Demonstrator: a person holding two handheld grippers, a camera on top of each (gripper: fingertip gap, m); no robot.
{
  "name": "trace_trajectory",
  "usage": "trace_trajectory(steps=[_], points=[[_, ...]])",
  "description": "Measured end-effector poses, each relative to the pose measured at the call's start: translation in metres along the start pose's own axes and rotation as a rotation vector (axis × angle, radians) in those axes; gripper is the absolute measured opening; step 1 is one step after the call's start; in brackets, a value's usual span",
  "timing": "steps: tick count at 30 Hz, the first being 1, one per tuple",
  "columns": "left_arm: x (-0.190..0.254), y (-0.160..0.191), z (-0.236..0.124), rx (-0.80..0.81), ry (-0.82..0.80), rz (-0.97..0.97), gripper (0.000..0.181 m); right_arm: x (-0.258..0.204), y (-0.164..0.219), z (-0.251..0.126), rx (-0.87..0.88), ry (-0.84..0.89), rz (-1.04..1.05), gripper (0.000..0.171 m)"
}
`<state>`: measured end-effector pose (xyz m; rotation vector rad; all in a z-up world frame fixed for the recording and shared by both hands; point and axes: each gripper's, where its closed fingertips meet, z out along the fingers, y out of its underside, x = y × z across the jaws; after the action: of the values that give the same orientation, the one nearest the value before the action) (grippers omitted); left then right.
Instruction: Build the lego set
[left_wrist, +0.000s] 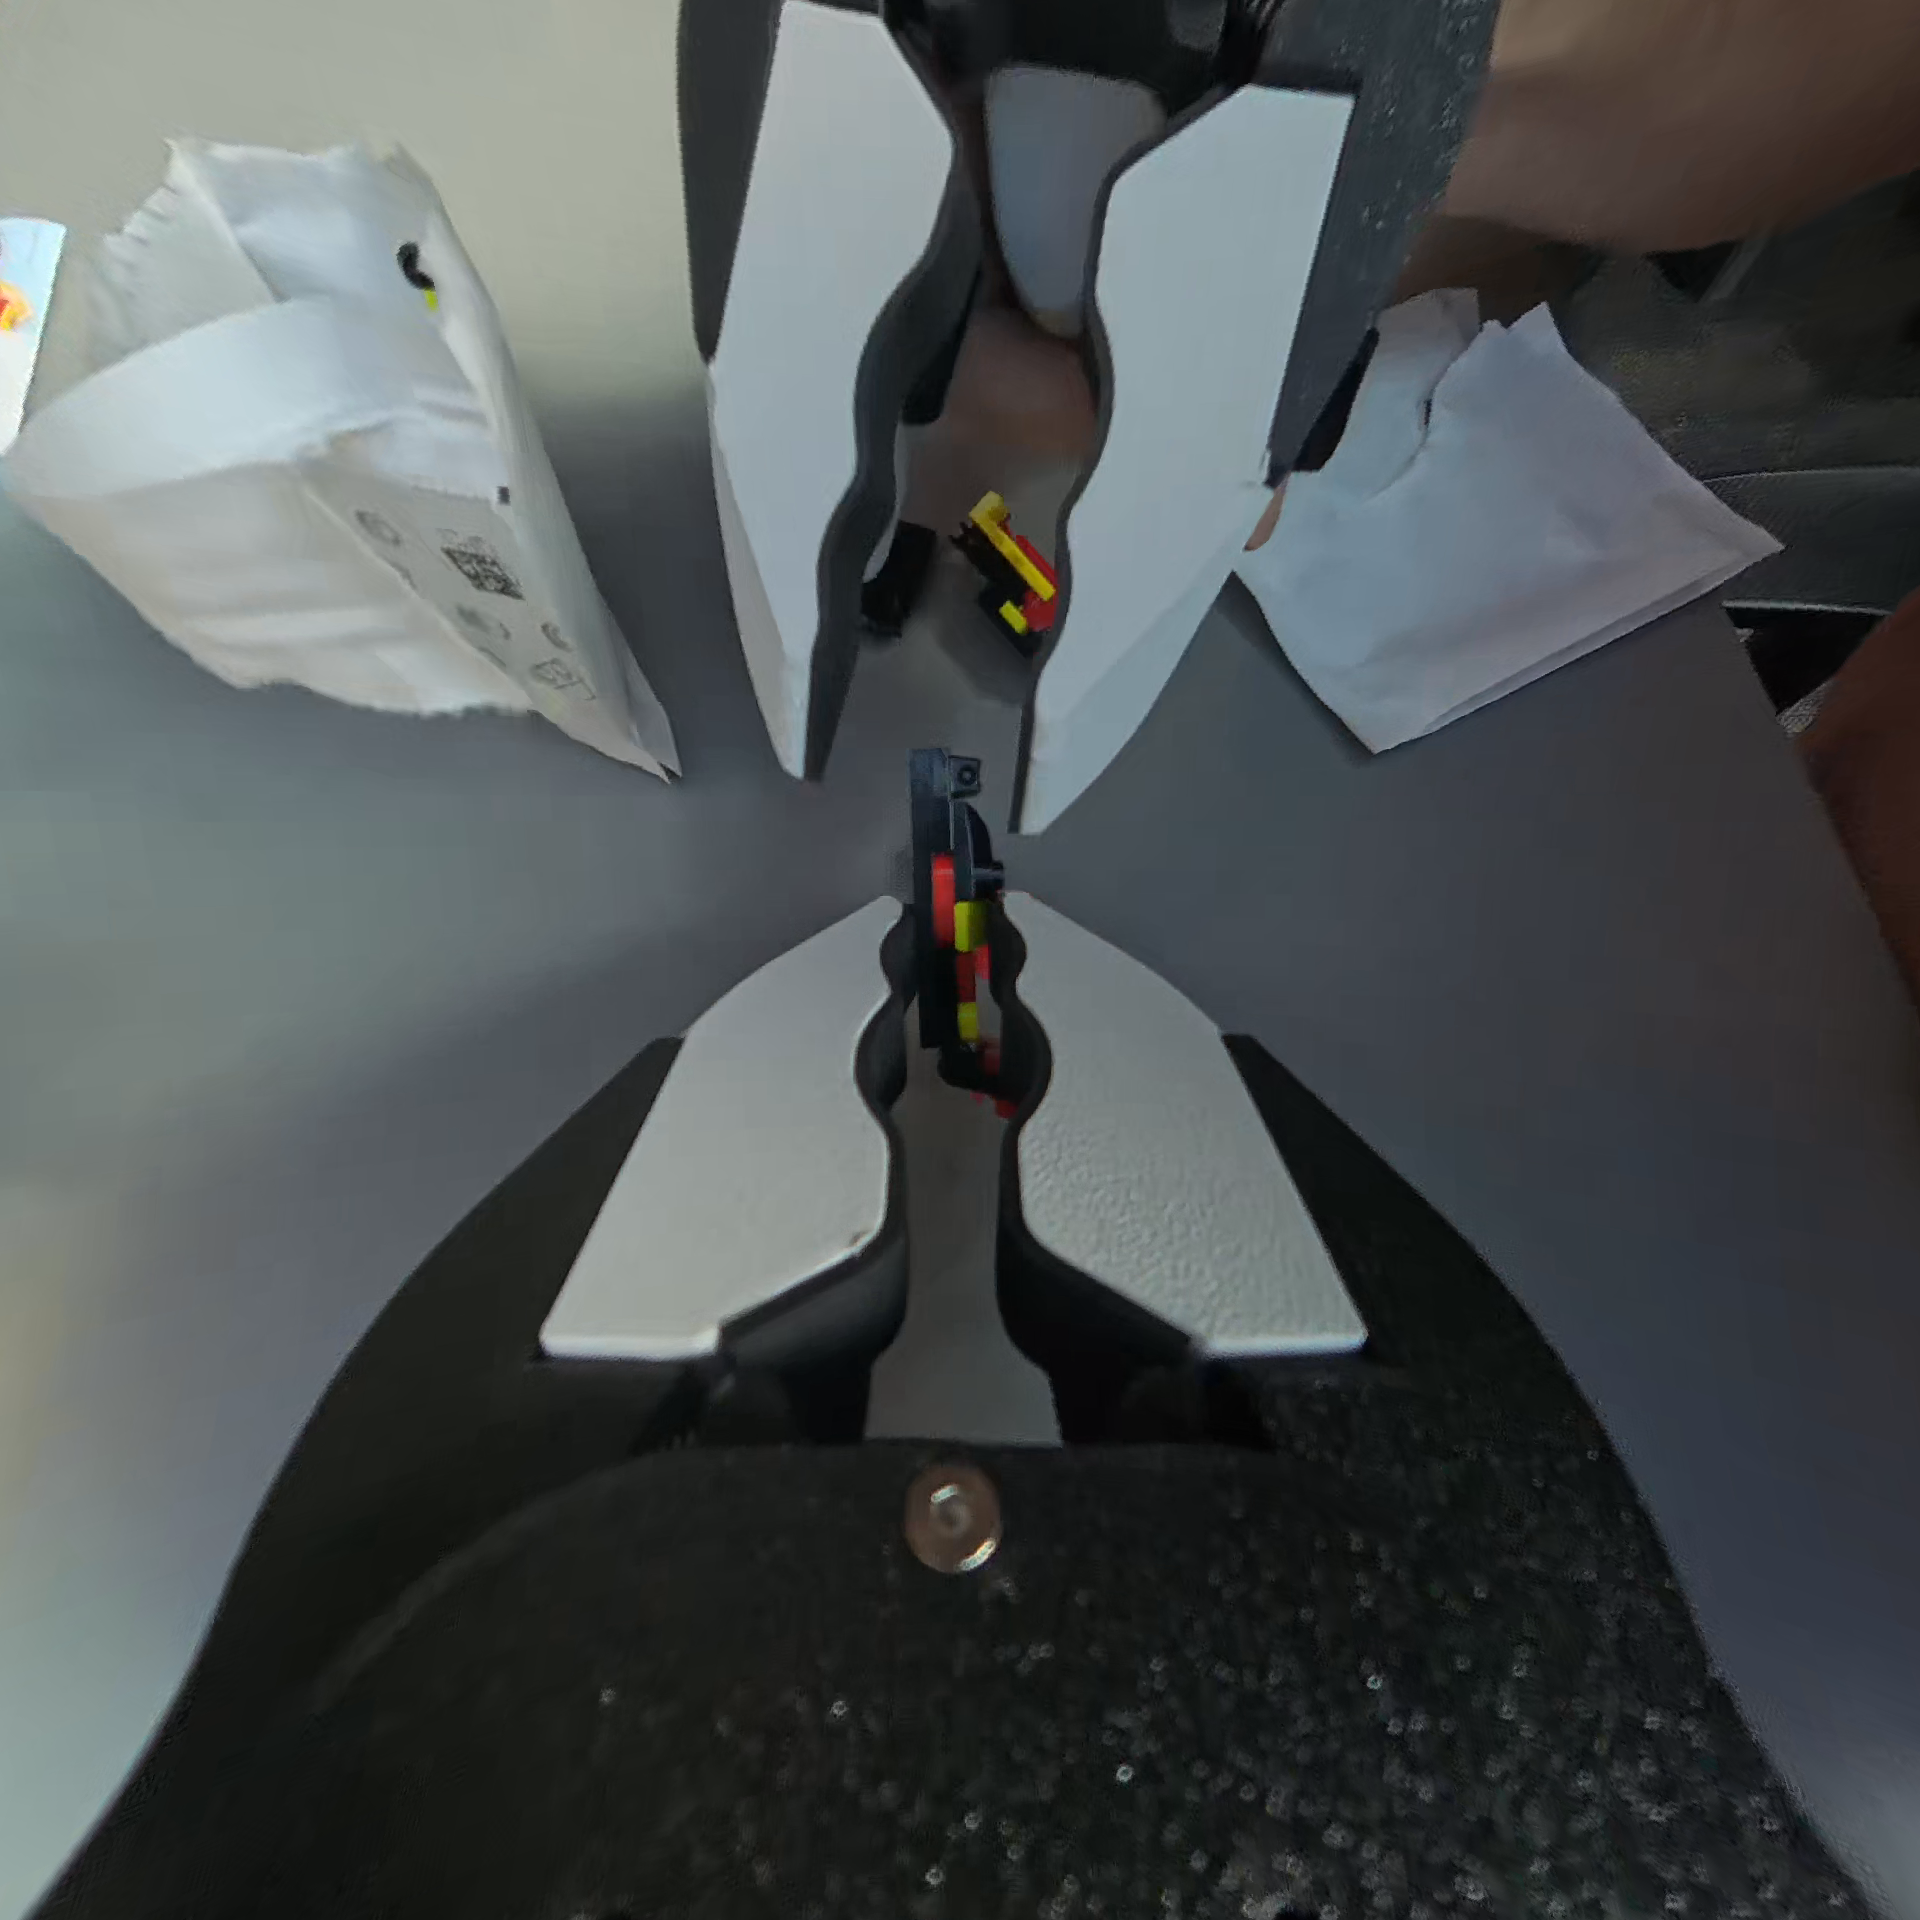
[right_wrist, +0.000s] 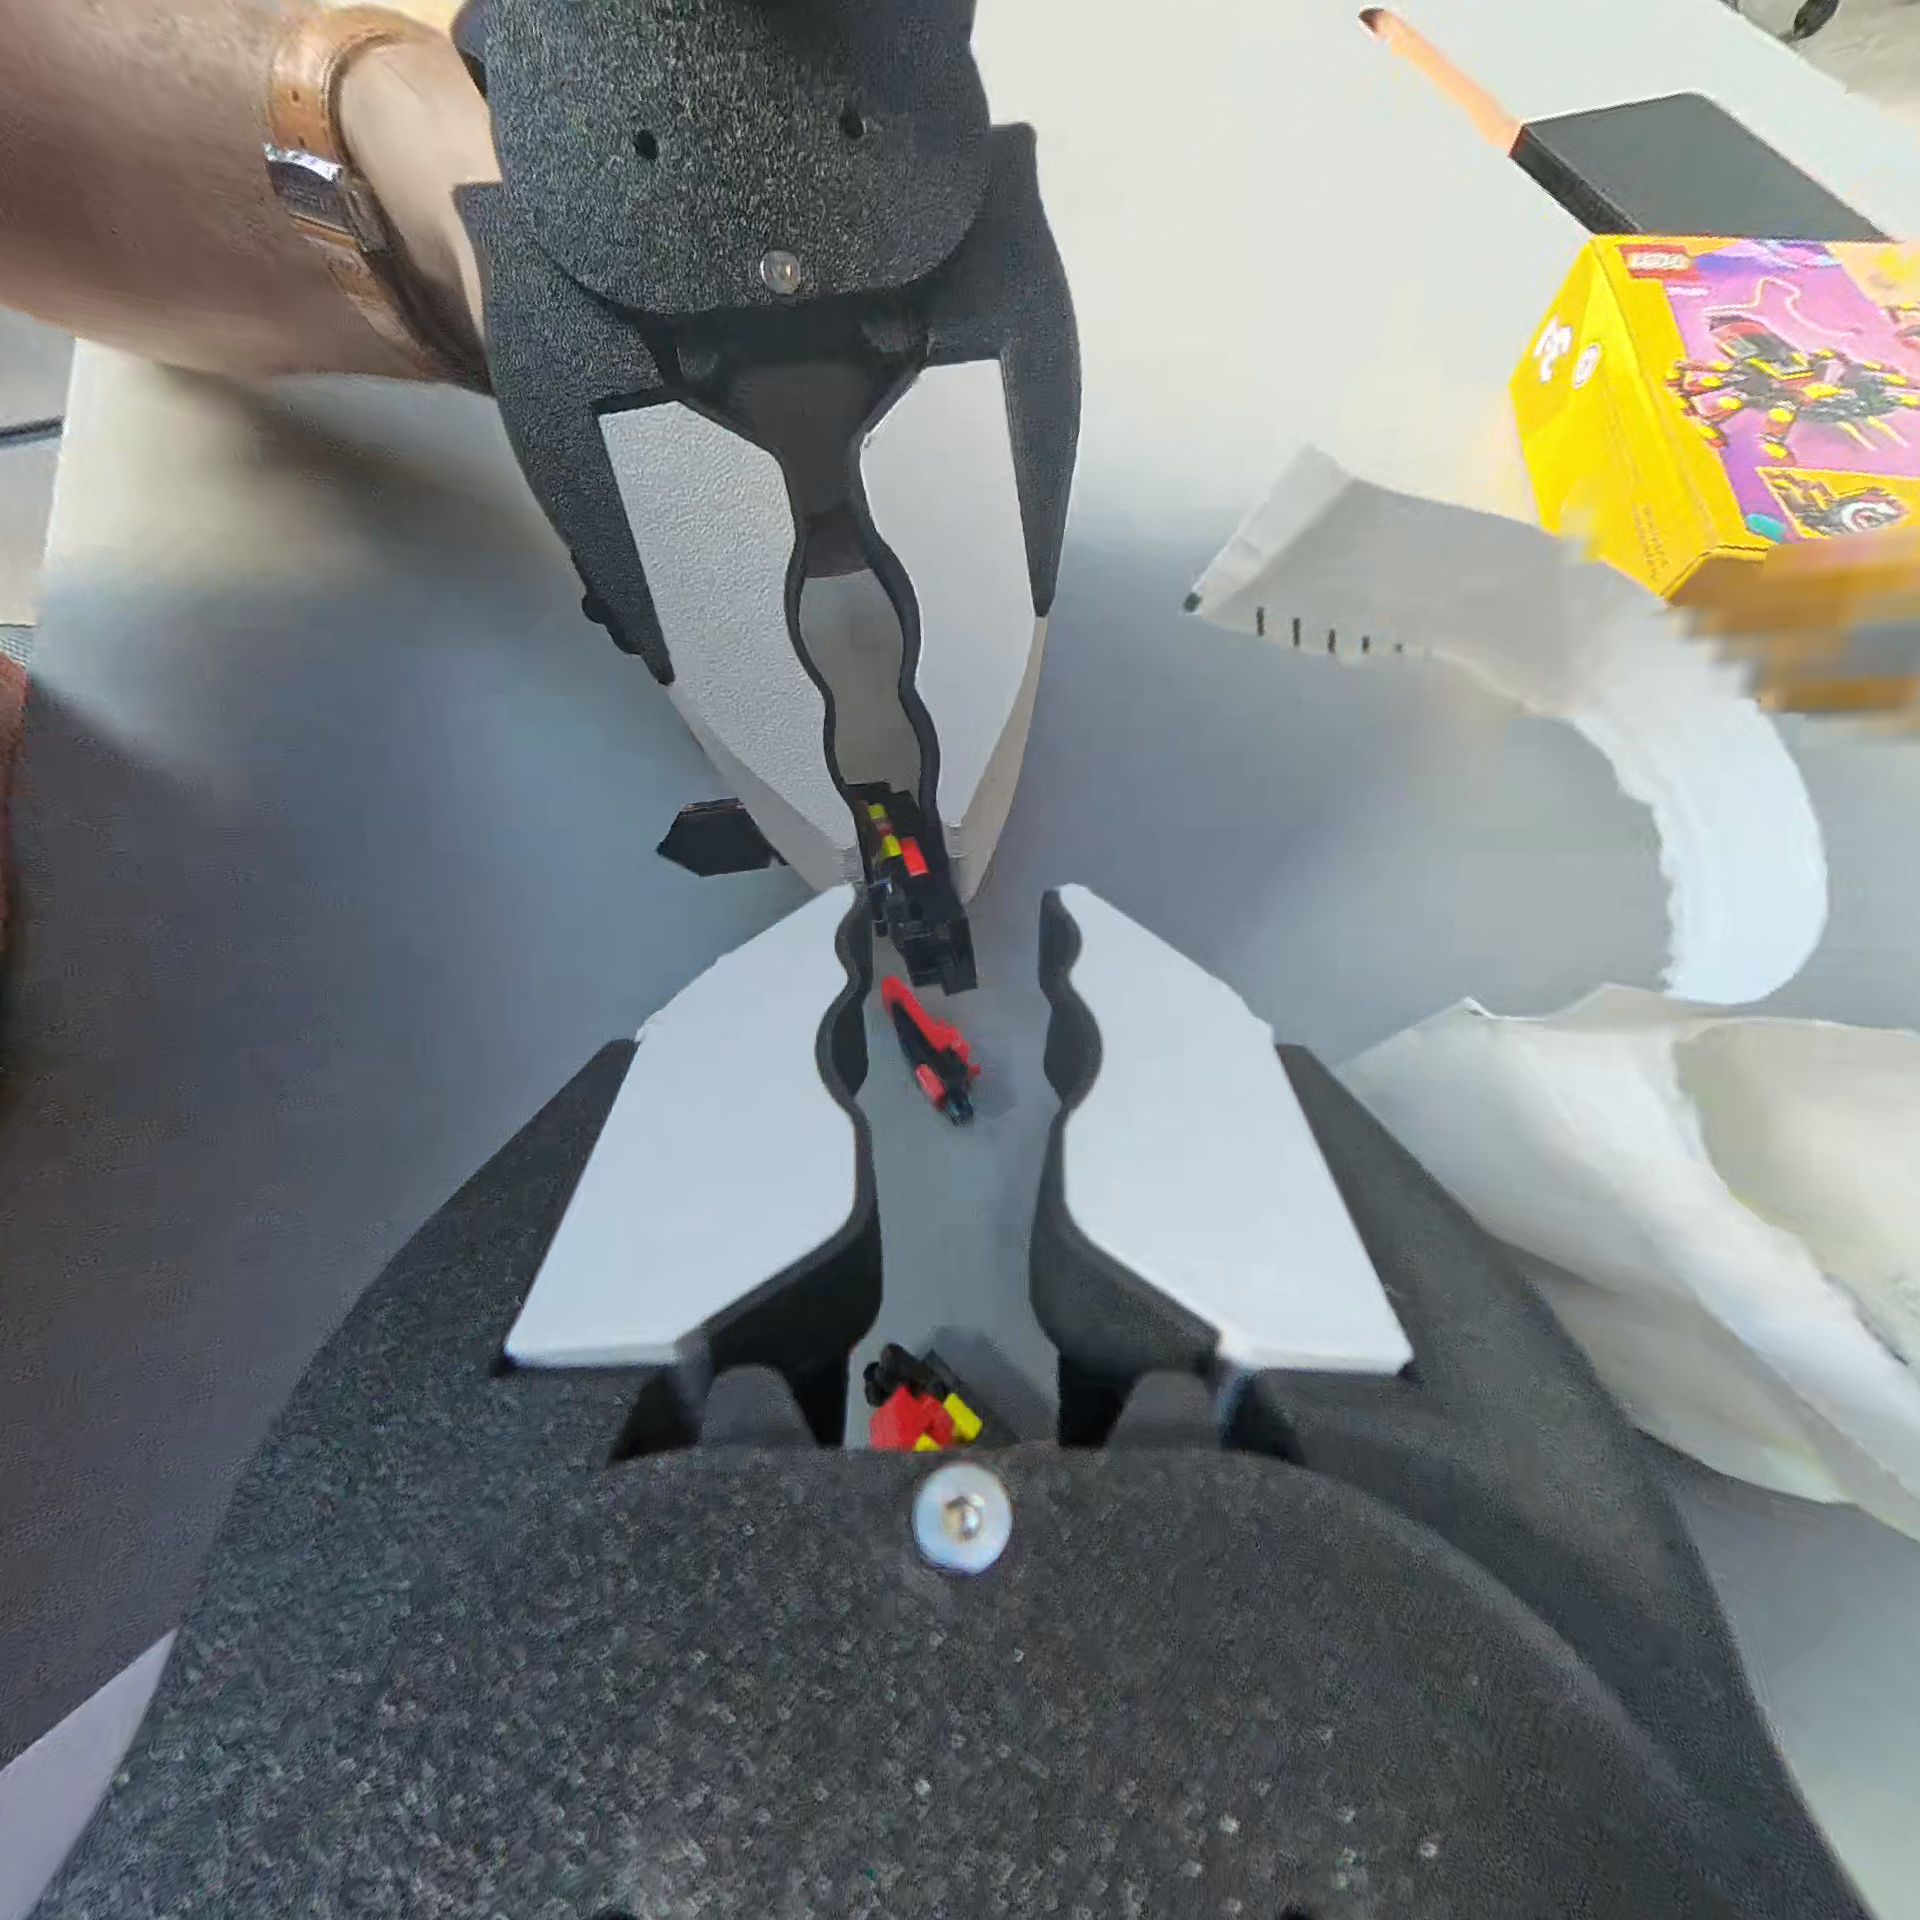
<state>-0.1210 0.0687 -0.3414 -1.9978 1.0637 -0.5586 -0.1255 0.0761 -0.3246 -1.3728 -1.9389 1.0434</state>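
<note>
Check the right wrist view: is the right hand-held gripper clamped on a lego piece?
No. The right hand-held gripper stands open, with the small red and black piece lying on the table between its fingers.

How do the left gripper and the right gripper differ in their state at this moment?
The left gripper is shut on a black, red and yellow lego assembly; the right gripper holds nothing. The left gripper's jaws stand almost together; the right gripper's jaws stand apart, with a small red and black lego piece lying on the grey table between them. Both have white fingers on black bodies and point tip to tip.
</note>
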Motion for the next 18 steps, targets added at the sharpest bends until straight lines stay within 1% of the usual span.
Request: trace_trajectory(steps=[1,3,5,7,9,11,13,16,18], points=[[0.0,-0.002,0.0,-0.011,-0.01,0.042,0.012,-0.006,0.001,0.002,-0.006,-0.029,-0.025,0.017],[-0.002,-0.003,-0.003,-0.023,-0.028,0.067,0.015,-0.008,0.0,0.0,0.009,-0.034,-0.048,0.012],[-0.005,-0.007,-0.013,0.017,-0.04,0.021,0.027,-0.004,-0.002,-0.007,0.057,-0.024,-0.01,0.012],[-0.01,-0.007,-0.024,0.04,-0.075,0.017,0.033,-0.003,-0.003,-0.015,0.114,-0.043,0.041,0.012],[-0.008,-0.008,-0.023,0.048,-0.063,0.005,0.038,-0.004,-0.006,-0.02,0.159,-0.045,0.037,0.012],[0.001,-0.009,-0.018,0.037,0.003,-0.01,0.034,-0.008,-0.01,-0.022,0.192,-0.057,0.024,0.012],[0.01,-0.012,-0.016,0.049,0.063,-0.017,0.024,-0.012,-0.012,-0.025,0.218,-0.084,0.02,0.012],[0.021,-0.015,-0.021,0.052,0.146,-0.007,0.022,-0.019,-0.011,-0.03,0.242,-0.156,0.031,0.012],[0.026,-0.017,-0.025,0.06,0.207,-0.008,0.021,-0.022,-0.011,-0.031,0.261,-0.217,0.074,0.013]])
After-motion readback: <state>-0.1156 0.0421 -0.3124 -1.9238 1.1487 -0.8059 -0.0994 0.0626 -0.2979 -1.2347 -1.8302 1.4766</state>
